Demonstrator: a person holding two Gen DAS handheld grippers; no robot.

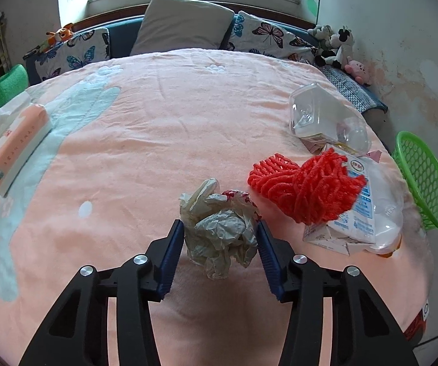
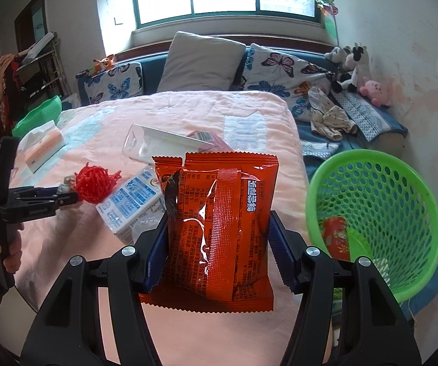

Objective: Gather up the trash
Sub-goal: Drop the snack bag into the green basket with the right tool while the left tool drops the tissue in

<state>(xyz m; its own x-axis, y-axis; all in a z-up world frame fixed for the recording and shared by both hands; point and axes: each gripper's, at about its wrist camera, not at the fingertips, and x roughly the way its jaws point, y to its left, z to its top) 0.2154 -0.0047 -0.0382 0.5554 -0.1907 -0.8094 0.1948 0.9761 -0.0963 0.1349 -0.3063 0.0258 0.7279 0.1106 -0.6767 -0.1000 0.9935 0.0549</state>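
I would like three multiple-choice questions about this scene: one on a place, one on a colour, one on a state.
1. Where is the red yarn ball?
A. in the basket
B. on the milk carton
C. on the grey pillow

2. What colour is the basket?
A. green
B. blue
C. white

3. What does the right gripper hold?
A. nothing
B. a tissue pack
C. an orange snack bag

Answers:
1. B: the yarn lies on the milk carton on the bed.
2. A: its mesh wall is bright green.
3. C: the blue pads press the sides of the snack bag.
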